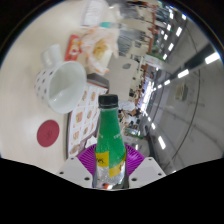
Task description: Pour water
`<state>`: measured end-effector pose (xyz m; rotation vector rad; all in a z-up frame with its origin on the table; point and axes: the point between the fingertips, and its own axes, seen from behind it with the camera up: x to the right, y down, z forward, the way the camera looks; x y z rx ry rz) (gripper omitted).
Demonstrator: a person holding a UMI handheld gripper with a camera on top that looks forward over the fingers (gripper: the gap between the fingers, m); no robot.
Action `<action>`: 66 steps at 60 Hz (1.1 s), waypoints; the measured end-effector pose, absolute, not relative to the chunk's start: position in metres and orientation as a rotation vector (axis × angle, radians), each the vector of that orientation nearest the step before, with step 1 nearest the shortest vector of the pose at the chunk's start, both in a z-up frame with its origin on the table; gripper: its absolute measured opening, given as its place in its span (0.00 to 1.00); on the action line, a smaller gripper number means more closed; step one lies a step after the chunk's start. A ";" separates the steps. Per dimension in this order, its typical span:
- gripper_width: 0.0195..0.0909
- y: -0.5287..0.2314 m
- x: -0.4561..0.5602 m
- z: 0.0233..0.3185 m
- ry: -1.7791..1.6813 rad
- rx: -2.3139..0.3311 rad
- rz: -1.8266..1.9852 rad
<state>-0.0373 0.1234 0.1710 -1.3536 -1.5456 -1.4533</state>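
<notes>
A green bottle [110, 140] with a black cap is held between the gripper [110, 168] pads; carrying is judged underway, and tilting over the white cup [65, 85] is needed next.

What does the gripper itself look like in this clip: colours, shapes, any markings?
Only the two fingers show. The gripper has pale grey-white finger bodies, angular at the tips, each with a purple pad on its inner face; the pad surface looks ribbed. No cables, markings, hand or sleeve are visible.
</notes>
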 end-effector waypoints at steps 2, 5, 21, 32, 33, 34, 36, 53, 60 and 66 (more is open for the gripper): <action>0.22 0.124 -0.032 0.175 -1.397 -1.479 -1.337; 0.23 0.122 -0.030 0.176 -1.100 -1.686 -1.103; 0.24 0.127 -0.016 0.134 -0.109 -1.875 -0.176; 0.23 0.116 -0.023 0.108 -0.020 -1.826 0.037; 0.23 0.114 -0.024 0.107 -0.024 -1.826 0.043; 0.23 0.113 -0.024 0.105 -0.029 -1.825 0.048; 0.23 0.111 -0.023 0.100 -0.035 -1.829 0.045; 0.27 0.110 -0.017 0.086 -0.027 -1.782 0.046; 0.45 0.109 -0.017 0.085 -0.028 -1.814 0.074; 0.75 0.097 -0.019 0.092 -0.059 -1.850 0.102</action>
